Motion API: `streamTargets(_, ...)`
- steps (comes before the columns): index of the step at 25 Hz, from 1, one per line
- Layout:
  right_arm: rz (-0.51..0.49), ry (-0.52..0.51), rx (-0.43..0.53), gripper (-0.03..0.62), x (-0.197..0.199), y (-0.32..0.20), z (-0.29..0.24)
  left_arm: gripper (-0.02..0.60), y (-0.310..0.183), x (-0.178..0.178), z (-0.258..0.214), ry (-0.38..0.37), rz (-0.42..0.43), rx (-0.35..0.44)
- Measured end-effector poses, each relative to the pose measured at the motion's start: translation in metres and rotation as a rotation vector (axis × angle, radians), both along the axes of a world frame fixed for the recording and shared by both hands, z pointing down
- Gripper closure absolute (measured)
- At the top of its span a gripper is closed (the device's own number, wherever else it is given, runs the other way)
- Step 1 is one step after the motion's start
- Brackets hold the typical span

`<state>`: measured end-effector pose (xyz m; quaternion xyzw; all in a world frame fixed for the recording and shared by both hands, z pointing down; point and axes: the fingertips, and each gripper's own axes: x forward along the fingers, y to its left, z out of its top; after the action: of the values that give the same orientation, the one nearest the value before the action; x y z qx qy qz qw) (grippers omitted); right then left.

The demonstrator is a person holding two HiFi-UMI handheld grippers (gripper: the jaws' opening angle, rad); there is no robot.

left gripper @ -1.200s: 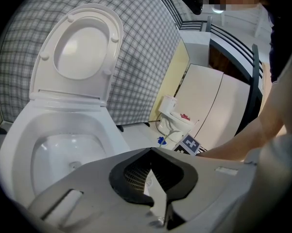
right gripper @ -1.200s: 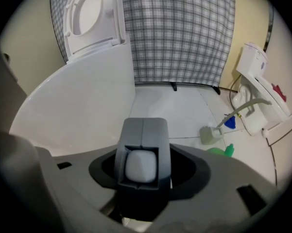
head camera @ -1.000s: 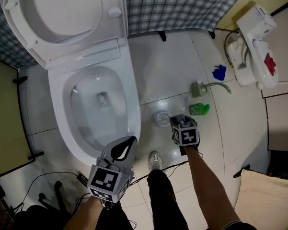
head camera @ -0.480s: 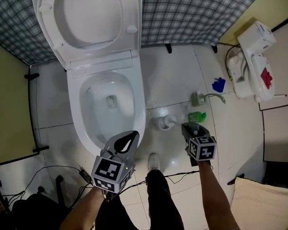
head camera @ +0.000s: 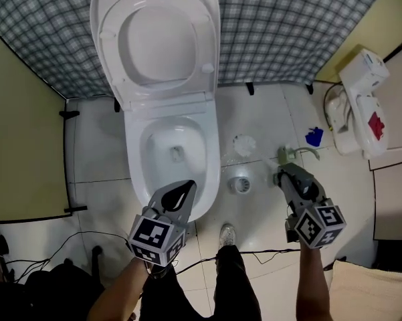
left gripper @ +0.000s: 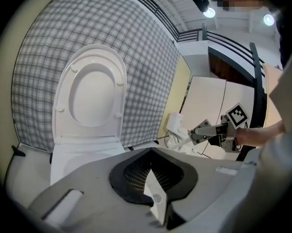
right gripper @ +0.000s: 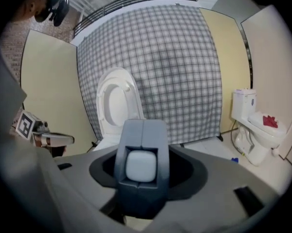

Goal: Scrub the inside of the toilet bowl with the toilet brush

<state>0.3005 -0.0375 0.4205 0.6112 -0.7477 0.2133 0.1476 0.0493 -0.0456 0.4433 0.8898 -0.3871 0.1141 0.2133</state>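
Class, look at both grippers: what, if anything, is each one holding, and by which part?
The right gripper grips the toilet brush by the end of its handle. The left gripper holds nothing.

Grey plaid curtain [head camera: 287, 32] across the far side; yellow walls [head camera: 27, 152] left and right; glossy white tile floor [head camera: 100, 146]; spotlight [left gripper: 209, 12] overhead.

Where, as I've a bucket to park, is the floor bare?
Bare white tiles lie between the white toilet bowl and the beige wall. Right of the bowl it is crowded: round white brush holder, white toilet brush, small blue object.
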Motion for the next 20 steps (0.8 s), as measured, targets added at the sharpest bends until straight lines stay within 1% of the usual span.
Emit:
streamTargets(4,-0.057,-0.042,0.074,0.372,-0.034,-0.013,-0.041,0.572,-0.009,-0.025,-0.014,0.004,-0.054,0.016)
streamTargets(8,-0.132,-0.074,0.106,0.372,-0.073,-0.028,-0.055,0.572,-0.018,-0.052,-0.017,0.003,-0.146,0.010)
streamTargets(10,-0.173,-0.083,0.097,0.372,-0.094,-0.033,-0.050,0.572,-0.017,-0.062,-0.013,-0.002,-0.168,0.000)
streamTargets(14,-0.245,-0.101,0.061,0.372,-0.137,-0.040,-0.025,0.572,-0.018,-0.077,-0.006,-0.008,-0.186,-0.015)
streamTargets(17,-0.277,-0.114,0.017,0.372,-0.162,-0.040,0.003,0.572,-0.017,-0.086,0.003,-0.015,-0.196,-0.031)
streamTargets(20,-0.294,-0.100,-0.017,0.372,-0.181,-0.040,0.029,0.572,-0.015,-0.094,0.014,-0.021,-0.209,-0.050)
